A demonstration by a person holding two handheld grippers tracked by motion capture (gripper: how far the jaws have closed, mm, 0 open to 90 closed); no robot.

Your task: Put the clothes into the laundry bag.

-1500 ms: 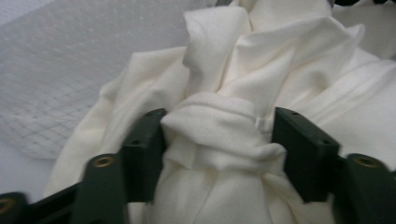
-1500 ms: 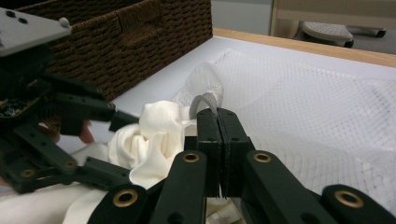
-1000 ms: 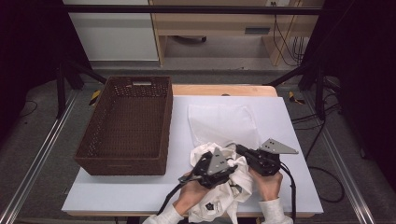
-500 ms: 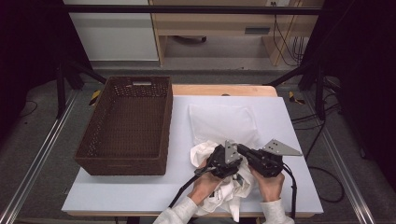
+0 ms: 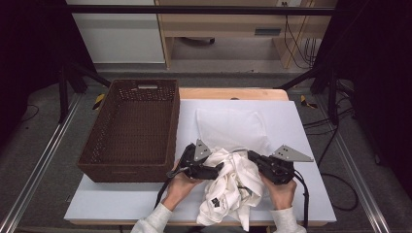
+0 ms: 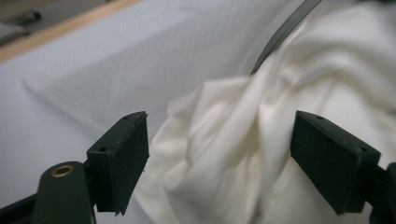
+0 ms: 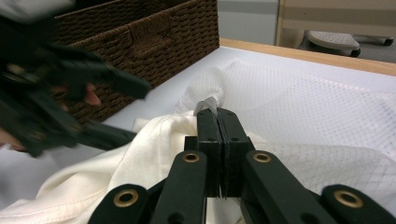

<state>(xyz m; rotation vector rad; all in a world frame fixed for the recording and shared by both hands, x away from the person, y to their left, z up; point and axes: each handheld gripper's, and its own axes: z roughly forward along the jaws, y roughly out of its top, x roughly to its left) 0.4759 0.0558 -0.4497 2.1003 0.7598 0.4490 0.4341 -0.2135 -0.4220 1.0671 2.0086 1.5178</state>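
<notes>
A crumpled cream garment (image 5: 233,187) lies at the table's front, partly over the near edge of a white mesh bag (image 5: 231,127). My left gripper (image 5: 219,170) is at the garment's left side. Its jaws have just been opening and now stand wide apart, with a fold of the cream garment (image 6: 233,149) loose between the pads (image 6: 123,161). My right gripper (image 5: 251,157) is at the garment's right side. In the right gripper view the right gripper (image 7: 218,114) is shut, pinching a small tuft of the mesh bag (image 7: 308,98) at its tips.
A dark brown wicker basket (image 5: 94,155) stands on the table's left part, close to my left hand. The white table top (image 5: 301,126) stretches to the right and behind the bag. A wooden shelf unit and cables are on the floor beyond the table.
My left gripper has slid to the left, away from the right gripper, and its jaws have spread open off the garment. The right gripper has stayed put and shut.
</notes>
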